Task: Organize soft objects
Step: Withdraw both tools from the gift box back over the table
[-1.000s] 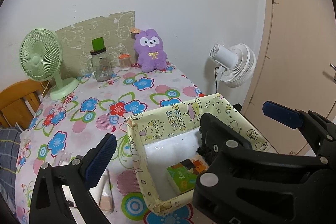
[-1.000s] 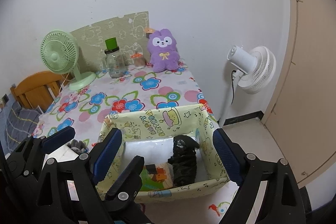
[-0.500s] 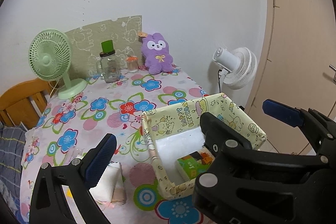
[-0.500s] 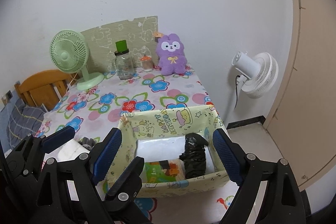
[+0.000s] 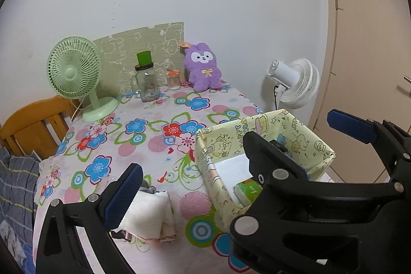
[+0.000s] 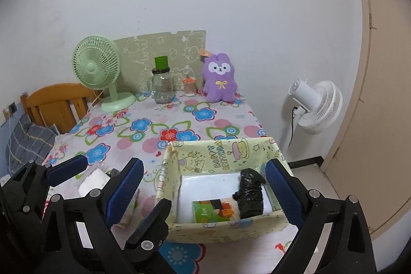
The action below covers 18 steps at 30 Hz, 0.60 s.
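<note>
A white tablecloth (image 6: 179, 120) is showing blue, red and pink flowers with green outlines. The box (image 6: 226, 153) is wearing pale yellow paper printed with cartoon figures and stars. Inside it, a black crinkled item (image 6: 250, 197) is lying beside a green pack (image 6: 205, 212) bearing orange and black blocks. The plush bunny (image 6: 218, 78) is showing purple fur, a white face and a yellow bow. A mint-green desk fan (image 6: 96, 68), a white floor fan (image 6: 316, 104) and a green-capped clear jar (image 6: 162, 84) are standing out. Both grippers are showing black frames and blue pads (image 5: 123, 193).
</note>
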Each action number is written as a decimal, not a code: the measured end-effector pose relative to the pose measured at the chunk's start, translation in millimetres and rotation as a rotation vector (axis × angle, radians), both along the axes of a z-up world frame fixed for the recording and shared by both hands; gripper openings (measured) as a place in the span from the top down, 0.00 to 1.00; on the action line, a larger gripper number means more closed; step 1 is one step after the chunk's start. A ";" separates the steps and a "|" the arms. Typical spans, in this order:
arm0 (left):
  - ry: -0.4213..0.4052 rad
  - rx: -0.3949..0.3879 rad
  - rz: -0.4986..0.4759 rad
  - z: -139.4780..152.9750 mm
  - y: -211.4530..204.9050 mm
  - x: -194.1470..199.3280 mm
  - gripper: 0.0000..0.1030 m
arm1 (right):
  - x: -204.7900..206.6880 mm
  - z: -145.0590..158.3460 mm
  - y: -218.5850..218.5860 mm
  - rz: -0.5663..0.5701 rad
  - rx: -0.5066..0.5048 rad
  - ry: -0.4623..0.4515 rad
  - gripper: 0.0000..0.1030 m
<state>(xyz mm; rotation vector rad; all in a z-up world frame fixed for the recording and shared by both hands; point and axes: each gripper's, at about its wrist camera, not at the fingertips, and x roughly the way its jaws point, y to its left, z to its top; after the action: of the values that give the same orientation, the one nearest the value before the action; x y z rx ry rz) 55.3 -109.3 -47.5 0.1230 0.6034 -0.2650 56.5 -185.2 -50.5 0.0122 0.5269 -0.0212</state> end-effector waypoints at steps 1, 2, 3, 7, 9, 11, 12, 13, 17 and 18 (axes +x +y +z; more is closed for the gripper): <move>-0.001 0.001 0.001 -0.4 2.3 -0.5 0.02 | 0.1 -0.5 3.3 0.003 -0.002 0.000 0.05; -0.001 0.002 0.002 -1.0 5.0 -1.1 0.02 | -0.5 -1.0 4.9 0.005 -0.003 0.000 0.05; -0.001 0.003 0.003 -1.8 6.7 -1.4 0.02 | 0.0 -1.8 7.2 0.006 -0.003 0.002 0.05; -0.002 0.018 0.008 -6.5 16.7 -1.8 0.02 | 2.5 -6.4 17.4 0.022 -0.001 0.020 0.05; -0.001 0.022 0.012 -9.7 21.9 -1.5 0.02 | 3.8 -9.9 22.2 0.027 0.005 0.039 0.05; 0.008 0.023 0.016 -13.7 28.1 -0.6 0.02 | 8.0 -14.3 27.7 0.040 0.016 0.075 0.05; 0.011 0.023 0.015 -15.0 30.9 -0.3 0.02 | 8.1 -15.8 29.9 0.044 0.019 0.080 0.05; 0.015 0.024 0.016 -16.8 33.6 0.2 0.02 | 9.0 -18.3 32.8 0.051 0.023 0.082 0.05; 0.031 0.011 0.018 -22.7 46.4 1.8 0.02 | 9.9 -23.6 42.0 0.063 0.031 0.088 0.05; 0.032 0.011 0.020 -24.4 49.8 1.9 0.02 | 10.2 -24.6 45.8 0.068 0.026 0.085 0.05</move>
<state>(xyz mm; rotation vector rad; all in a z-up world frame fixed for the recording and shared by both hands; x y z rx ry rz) 57.2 -59.5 -71.9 0.1238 0.6377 -0.2447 66.7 -139.3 -75.2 0.0184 0.6123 0.0516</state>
